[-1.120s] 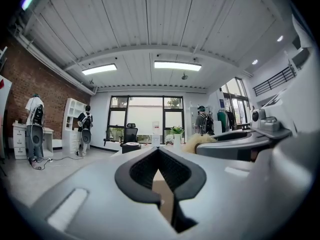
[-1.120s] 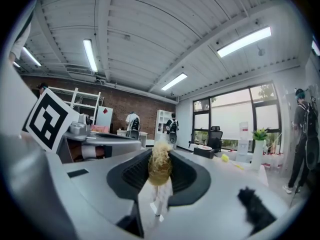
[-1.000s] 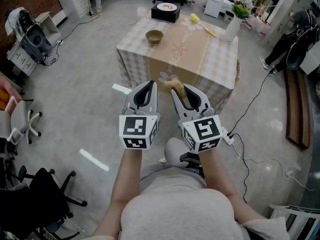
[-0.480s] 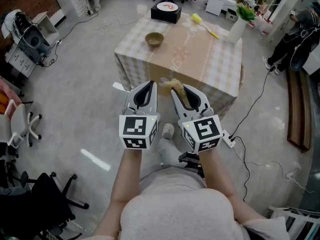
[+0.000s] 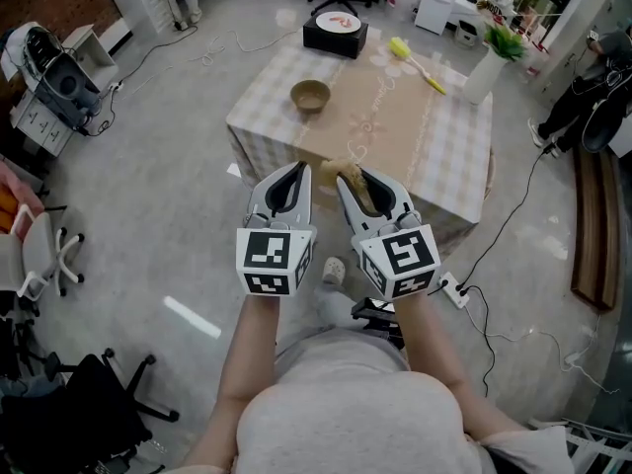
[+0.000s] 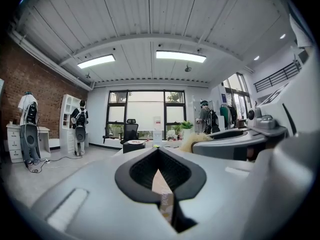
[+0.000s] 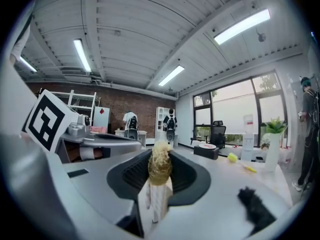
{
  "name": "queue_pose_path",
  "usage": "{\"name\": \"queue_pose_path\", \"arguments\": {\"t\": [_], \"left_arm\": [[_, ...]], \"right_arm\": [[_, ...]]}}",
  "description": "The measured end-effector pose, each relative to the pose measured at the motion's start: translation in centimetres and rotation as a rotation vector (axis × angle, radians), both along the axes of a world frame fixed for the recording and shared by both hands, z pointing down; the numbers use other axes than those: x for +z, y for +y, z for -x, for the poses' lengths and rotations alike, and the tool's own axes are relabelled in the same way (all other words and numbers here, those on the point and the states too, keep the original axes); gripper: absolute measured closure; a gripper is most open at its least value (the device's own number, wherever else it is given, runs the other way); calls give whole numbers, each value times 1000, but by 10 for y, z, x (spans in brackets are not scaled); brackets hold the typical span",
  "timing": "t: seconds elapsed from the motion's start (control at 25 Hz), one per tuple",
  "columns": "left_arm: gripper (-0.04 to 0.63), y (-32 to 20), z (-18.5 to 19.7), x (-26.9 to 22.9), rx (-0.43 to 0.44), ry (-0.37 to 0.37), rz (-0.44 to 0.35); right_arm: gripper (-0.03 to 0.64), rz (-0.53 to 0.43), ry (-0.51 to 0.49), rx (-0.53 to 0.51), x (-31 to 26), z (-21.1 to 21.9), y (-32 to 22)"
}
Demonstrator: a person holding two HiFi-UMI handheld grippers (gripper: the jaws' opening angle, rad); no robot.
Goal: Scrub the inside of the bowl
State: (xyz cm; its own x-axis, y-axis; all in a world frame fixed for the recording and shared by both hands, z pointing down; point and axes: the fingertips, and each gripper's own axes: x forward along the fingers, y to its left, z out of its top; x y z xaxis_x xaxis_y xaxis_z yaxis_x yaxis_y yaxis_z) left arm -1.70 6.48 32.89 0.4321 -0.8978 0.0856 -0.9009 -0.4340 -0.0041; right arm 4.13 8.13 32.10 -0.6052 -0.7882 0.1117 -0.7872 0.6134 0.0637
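Jaws of the left gripper [image 5: 292, 171] are pressed together with nothing between them; in the left gripper view their dark pads meet in a closed seam. Jaws of the right gripper [image 5: 353, 176] are clamped on a scrubber [image 5: 333, 171], a tan fibrous tuft with a paler stem below it, which pokes out past the tips. Both grippers are held side by side in front of the person's body and point toward the surface [image 5: 395, 117], which is draped in a checked cloth with a plain tan strip down its middle.

The bowl [image 5: 310, 95] stands upright on that surface, toward its left side, well apart from both grippers and touched by neither. At the far edge sits a black box [image 5: 335, 38] with a white plate [image 5: 337, 20] on top. A yellow-headed brush [image 5: 415, 59] lies to the right of the box, and a white vase [image 5: 484, 75] holding a green plant [image 5: 506, 39] stands near the far right corner. On the grey floor [image 5: 178, 196] a white power strip [image 5: 455, 294] lies by the near right corner.
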Motion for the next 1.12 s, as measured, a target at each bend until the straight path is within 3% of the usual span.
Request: {"name": "queue_pose_path", "arguments": {"t": [0.6, 1.0, 1.12], "left_arm": [[591, -138, 10, 14, -44, 6, 42], [589, -192, 13, 28, -47, 13, 52], [523, -198, 11, 33, -28, 9, 65]], "right_arm": [[518, 39, 13, -47, 8, 8, -137], [518, 63, -1, -43, 17, 3, -196], [518, 71, -6, -46, 20, 4, -205]]}}
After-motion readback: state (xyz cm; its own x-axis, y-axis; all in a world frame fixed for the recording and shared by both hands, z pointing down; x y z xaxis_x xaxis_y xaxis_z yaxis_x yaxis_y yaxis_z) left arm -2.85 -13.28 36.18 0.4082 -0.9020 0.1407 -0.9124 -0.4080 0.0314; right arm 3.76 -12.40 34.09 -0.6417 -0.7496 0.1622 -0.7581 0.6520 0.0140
